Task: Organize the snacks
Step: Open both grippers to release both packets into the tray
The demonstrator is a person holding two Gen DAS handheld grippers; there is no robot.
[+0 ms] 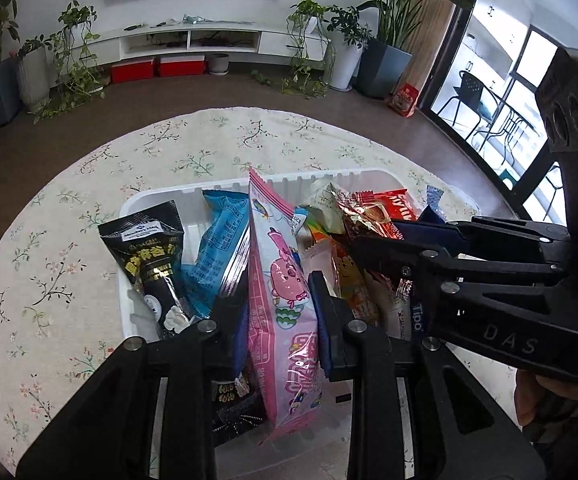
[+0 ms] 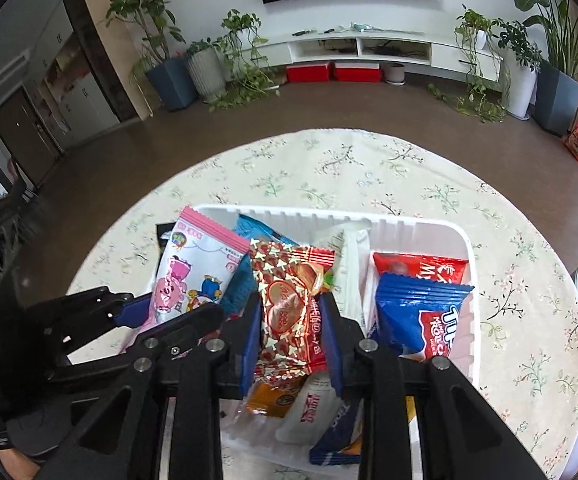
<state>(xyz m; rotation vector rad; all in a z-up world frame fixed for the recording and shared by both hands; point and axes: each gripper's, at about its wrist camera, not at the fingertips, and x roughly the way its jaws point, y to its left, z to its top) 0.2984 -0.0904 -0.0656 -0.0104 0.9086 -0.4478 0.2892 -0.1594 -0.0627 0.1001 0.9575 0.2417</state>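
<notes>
White tray (image 2: 474, 256): on the flowered tablecloth (image 1: 69, 216), full of snacks.
Left gripper (image 1: 279, 316): pinching an upright pink packet (image 1: 281, 280) over the tray.
Right gripper (image 2: 291, 316): pinching a red heart-print packet (image 2: 289, 304) above it.

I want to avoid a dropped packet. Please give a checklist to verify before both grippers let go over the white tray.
1. Left gripper clamps the pink cartoon packet: ok.
2. Right gripper clamps the red heart packet: ok.
3. Both packets are above the white tray: ok.
4. The two grippers are apart from each other: cannot tell.
5. Free space in the tray below each packet: not ok, other snacks lie there.
</notes>
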